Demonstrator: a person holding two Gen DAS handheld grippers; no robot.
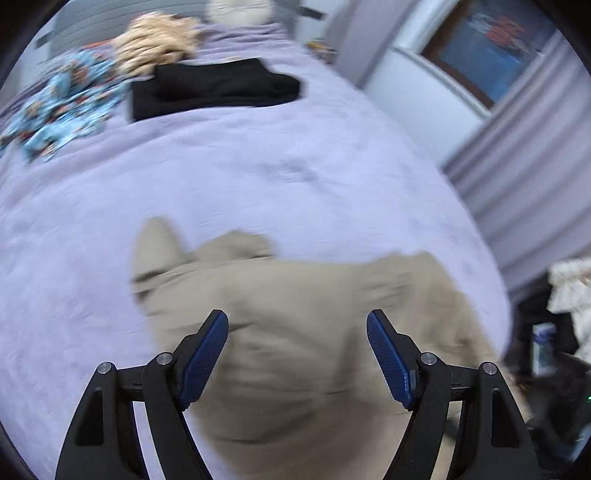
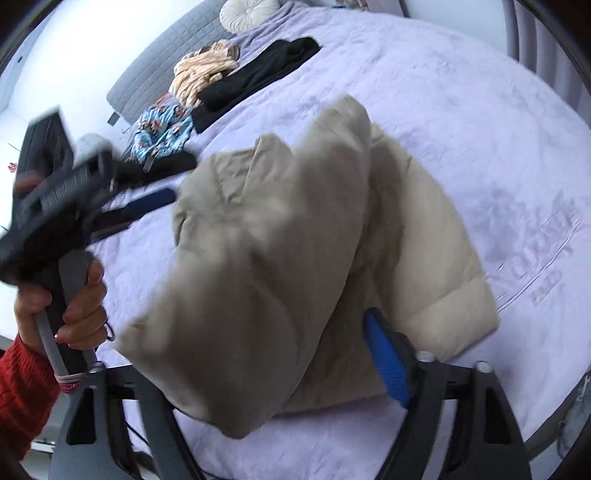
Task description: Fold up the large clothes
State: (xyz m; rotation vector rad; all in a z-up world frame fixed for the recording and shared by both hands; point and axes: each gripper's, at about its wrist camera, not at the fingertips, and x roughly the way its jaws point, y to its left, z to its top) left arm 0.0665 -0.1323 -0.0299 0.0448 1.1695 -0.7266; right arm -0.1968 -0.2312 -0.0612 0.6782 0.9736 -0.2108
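Observation:
A beige padded jacket (image 1: 295, 325) lies on the lavender bedspread (image 1: 221, 177), partly folded. My left gripper (image 1: 297, 325) is open and empty just above it, blue pads apart. In the right wrist view the jacket (image 2: 277, 258) bulges up in front of the camera and hides the left finger of my right gripper (image 2: 317, 350); only the right blue pad (image 2: 388, 365) shows, close against the cloth. I cannot tell whether it grips. The left gripper (image 2: 122, 199) shows at the left in a hand with a red sleeve, blurred.
A folded black garment (image 1: 218, 88), a blue patterned cloth (image 1: 62, 107) and a tan garment (image 1: 159, 40) lie at the far side of the bed. A round cushion (image 2: 247, 13) sits by the grey headboard (image 2: 166, 55). Curtains (image 1: 524, 177) hang at the right.

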